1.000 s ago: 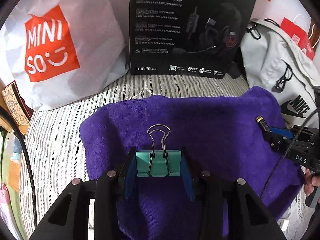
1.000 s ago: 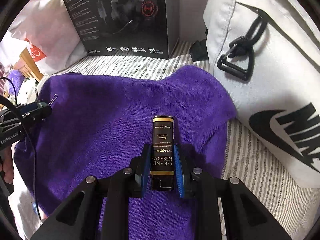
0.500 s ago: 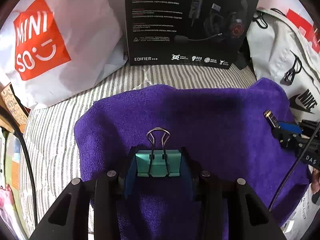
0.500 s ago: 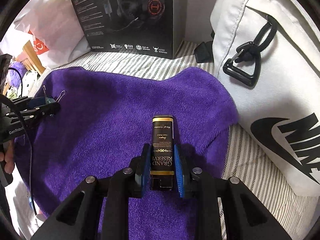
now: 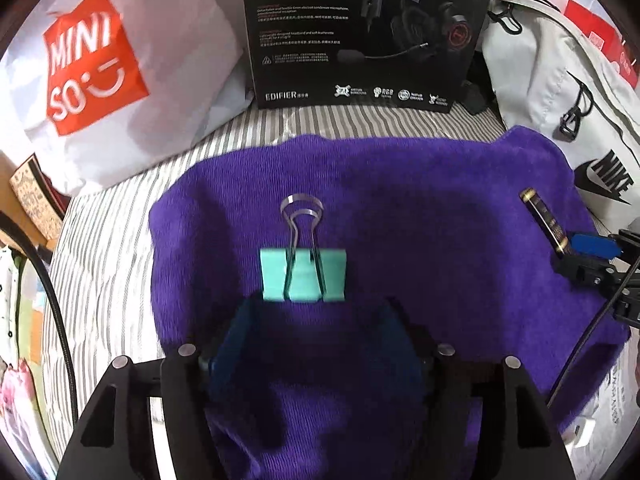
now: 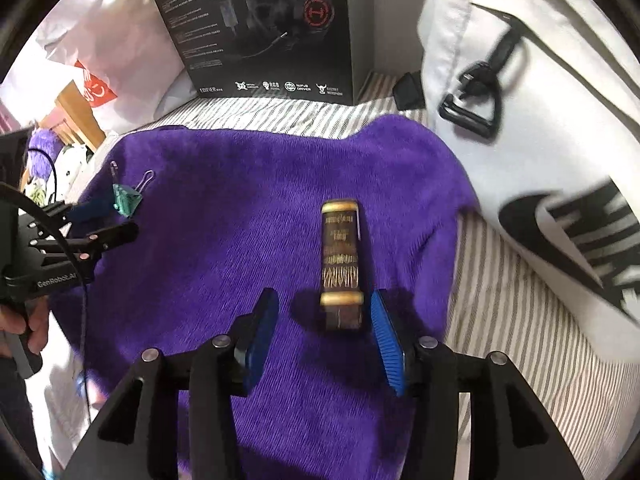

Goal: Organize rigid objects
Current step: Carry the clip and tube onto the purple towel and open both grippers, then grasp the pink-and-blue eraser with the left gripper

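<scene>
A teal binder clip (image 5: 303, 276) with steel wire handles lies on the purple towel (image 5: 400, 208), just ahead of my left gripper (image 5: 316, 324), which is open and empty. The clip also shows in the right wrist view (image 6: 127, 199). A dark brown and gold "Grand Reserve" box (image 6: 340, 264) lies on the towel (image 6: 240, 220), its near end between the tips of my right gripper (image 6: 326, 322), whose jaws stand wide apart. The box also shows at the right in the left wrist view (image 5: 544, 222).
The towel lies on a striped bedsheet (image 5: 108, 248). A black Edifier headset box (image 5: 360, 32) stands behind it. A white Miniso bag (image 5: 112, 68) is at the back left. A white Nike backpack (image 6: 540, 128) is on the right.
Both grippers opened and drew back. The binder clip and the box, held before, now lie free on the towel.
</scene>
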A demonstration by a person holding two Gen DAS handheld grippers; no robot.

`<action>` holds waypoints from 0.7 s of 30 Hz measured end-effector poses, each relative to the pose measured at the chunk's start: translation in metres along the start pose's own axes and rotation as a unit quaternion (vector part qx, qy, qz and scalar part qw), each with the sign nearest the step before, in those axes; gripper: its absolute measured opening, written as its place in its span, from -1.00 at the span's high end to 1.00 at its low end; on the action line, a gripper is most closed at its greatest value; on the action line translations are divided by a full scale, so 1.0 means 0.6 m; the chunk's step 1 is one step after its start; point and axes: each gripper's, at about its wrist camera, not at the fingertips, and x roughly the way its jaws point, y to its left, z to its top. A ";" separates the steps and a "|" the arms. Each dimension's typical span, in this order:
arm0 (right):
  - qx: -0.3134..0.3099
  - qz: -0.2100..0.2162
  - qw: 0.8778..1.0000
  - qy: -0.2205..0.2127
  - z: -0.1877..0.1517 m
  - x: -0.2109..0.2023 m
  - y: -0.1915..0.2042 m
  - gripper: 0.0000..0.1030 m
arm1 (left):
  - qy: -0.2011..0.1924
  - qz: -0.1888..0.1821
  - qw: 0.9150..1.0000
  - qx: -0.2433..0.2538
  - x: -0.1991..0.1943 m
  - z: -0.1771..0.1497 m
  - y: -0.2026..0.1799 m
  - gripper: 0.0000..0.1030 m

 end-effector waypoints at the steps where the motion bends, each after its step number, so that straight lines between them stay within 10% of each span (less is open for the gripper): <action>1: 0.003 0.001 1.000 -0.004 -0.009 -0.012 0.001 0.06 | 0.000 -0.003 1.000 -0.002 -0.005 -0.006 -0.002 -0.27; 21: 0.048 0.019 0.997 -0.060 -0.186 -0.210 0.041 -0.14 | -0.043 -0.021 0.999 0.000 -0.180 -0.164 -0.025 -0.27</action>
